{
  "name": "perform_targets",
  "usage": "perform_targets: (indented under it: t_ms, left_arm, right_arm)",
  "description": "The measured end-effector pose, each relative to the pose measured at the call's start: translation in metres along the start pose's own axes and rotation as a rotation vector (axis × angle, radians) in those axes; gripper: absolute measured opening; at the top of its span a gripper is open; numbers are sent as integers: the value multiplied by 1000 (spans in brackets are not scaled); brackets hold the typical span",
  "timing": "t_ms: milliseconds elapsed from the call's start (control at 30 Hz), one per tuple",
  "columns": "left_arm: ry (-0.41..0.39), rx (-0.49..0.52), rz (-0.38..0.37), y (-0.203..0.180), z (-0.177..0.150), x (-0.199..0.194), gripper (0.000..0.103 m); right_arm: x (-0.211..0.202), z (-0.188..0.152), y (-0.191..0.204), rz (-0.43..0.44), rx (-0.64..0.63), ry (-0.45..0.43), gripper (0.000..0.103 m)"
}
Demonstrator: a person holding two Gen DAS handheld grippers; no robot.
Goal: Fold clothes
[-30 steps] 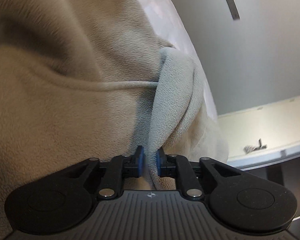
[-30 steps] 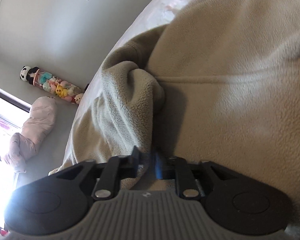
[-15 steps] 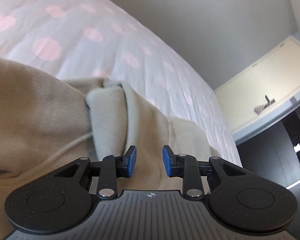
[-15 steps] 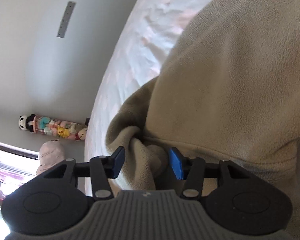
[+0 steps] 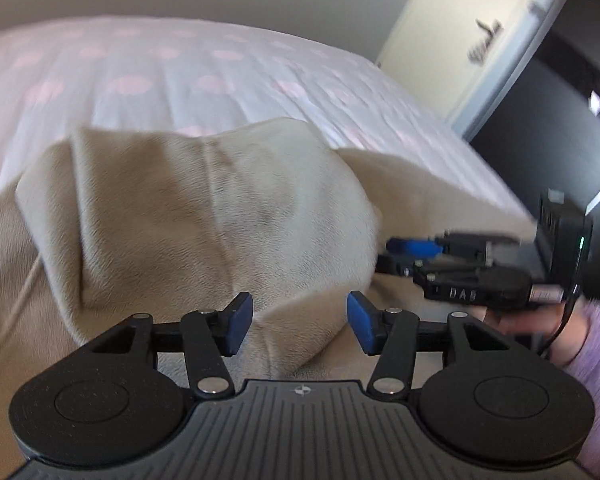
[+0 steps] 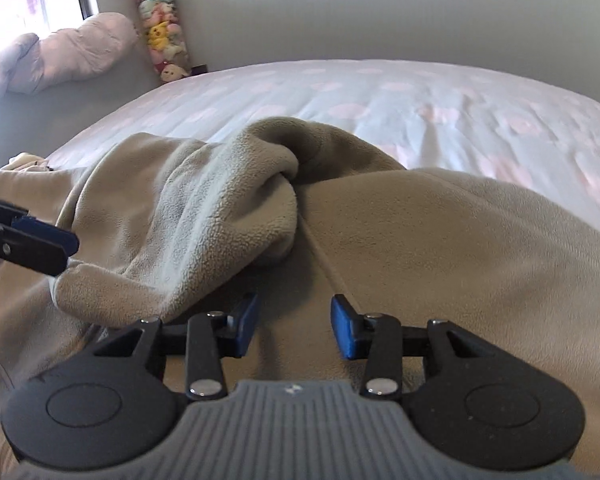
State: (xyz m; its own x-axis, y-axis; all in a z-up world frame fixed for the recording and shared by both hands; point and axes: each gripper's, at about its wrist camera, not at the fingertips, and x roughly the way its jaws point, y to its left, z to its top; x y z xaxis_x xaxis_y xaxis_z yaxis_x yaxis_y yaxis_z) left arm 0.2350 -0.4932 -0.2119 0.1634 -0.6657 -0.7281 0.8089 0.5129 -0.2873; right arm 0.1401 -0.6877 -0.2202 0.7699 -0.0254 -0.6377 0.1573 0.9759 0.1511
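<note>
A beige fleece garment (image 5: 204,220) lies bunched on the bed, with a rolled sleeve fold (image 6: 228,208) at its middle. My left gripper (image 5: 300,326) hovers just above a fold of the fleece. Its jaws are opening, and the blue pads (image 5: 240,322) touch no cloth. My right gripper (image 6: 294,328) hangs over flat fleece beside the sleeve fold; its jaws are closing a little with nothing pinched between them. Each gripper shows in the other's view: the right gripper (image 5: 388,256) at the right edge, the left gripper (image 6: 66,246) at the left edge.
The bed cover (image 6: 420,104) is white with pale pink dots and stretches behind the garment. A tube of plush toys (image 6: 164,40) and a pink cushion (image 6: 72,52) stand by the window wall. A lilac sleeve (image 5: 596,360) and a dark cabinet (image 5: 540,128) are on the right.
Both grippers have let go of the fleece folds they pinched and rolled upright. The left one has lifted and drawn back, so more of the bed shows.
</note>
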Motion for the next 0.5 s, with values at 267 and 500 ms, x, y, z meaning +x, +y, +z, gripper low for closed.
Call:
perform_targets:
  t_ms: [267,500]
  left_arm:
    - [63,273,214,-62,2,52,50]
    - [87,379,387,-89,-7,90,38]
  right_arm:
    - [-8,3,-2,20,-196,-14,44]
    - [2,9,-10,107,-285,-30,45]
